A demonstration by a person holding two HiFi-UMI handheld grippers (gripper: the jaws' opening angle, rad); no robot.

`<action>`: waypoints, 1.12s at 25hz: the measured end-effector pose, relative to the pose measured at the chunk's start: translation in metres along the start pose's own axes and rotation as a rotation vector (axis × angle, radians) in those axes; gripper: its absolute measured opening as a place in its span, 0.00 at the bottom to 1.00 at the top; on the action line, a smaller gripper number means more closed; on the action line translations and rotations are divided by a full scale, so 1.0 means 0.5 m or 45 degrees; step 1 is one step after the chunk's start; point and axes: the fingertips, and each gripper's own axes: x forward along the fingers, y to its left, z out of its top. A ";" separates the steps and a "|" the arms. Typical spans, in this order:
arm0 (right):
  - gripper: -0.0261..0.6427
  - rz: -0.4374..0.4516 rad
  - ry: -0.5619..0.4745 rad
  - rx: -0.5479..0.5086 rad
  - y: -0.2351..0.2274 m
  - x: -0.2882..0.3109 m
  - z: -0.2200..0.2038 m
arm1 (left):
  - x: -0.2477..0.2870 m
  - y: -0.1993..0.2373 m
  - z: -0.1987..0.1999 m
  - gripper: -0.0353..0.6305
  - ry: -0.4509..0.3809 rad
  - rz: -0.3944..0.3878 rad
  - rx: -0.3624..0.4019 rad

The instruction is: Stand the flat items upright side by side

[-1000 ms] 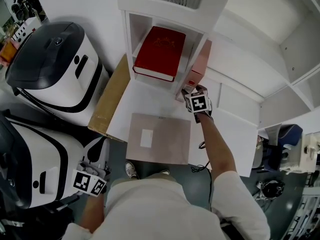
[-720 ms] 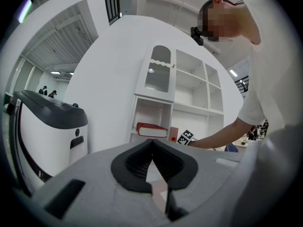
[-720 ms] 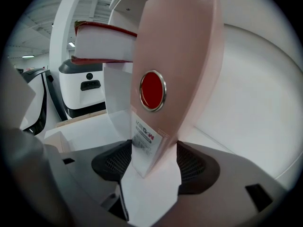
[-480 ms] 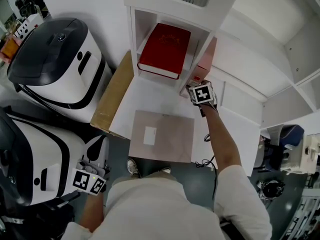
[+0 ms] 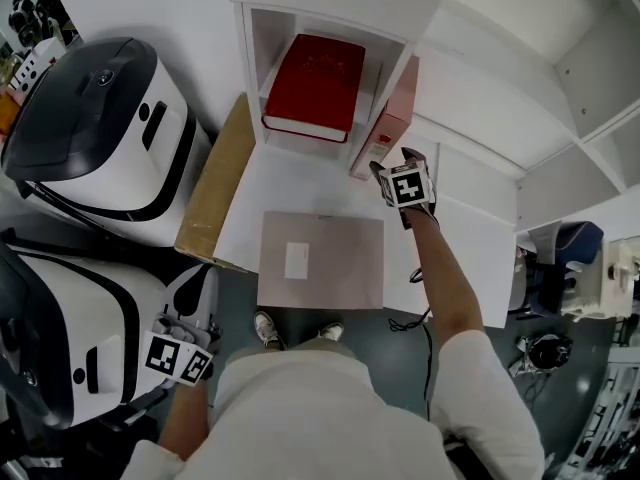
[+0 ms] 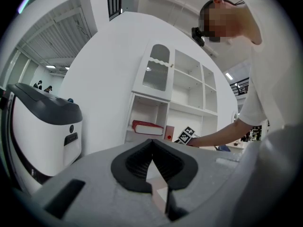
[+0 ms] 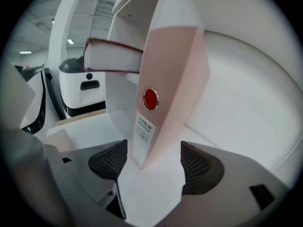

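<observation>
Standing upright at the back edge of the white surface (image 5: 300, 183), pink box (image 7: 165, 79) appears self-supporting, so right gripper (image 7: 151, 162) jaws have just been opening, now clear of it.

A book (image 5: 312, 86) lies in the cubby (image 5: 250, 68), box (image 5: 388, 118) beside

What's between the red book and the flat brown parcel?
Nothing, just bare white table between the red book and the flat brown parcel; the head view shows it.
</observation>
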 end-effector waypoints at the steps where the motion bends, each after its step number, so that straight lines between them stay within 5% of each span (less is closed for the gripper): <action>1: 0.56 0.010 -0.028 0.044 0.002 -0.020 -0.005 | 0.005 -0.002 -0.002 0.08 -0.001 -0.022 -0.005; 8: 0.56 0.153 -0.205 0.681 0.063 -0.181 -0.127 | 0.066 -0.022 -0.002 0.08 -0.026 -0.215 -0.029; 22: 0.57 0.152 -0.222 1.354 0.325 -0.417 -0.429 | 0.159 -0.026 -0.038 0.08 0.040 -0.482 -0.064; 26: 0.59 0.278 -0.210 1.613 0.422 -0.415 -0.474 | 0.177 -0.046 -0.051 0.08 0.058 -0.545 -0.080; 28: 0.68 0.380 -0.186 1.796 0.472 -0.401 -0.495 | 0.178 -0.056 -0.062 0.08 0.078 -0.570 -0.084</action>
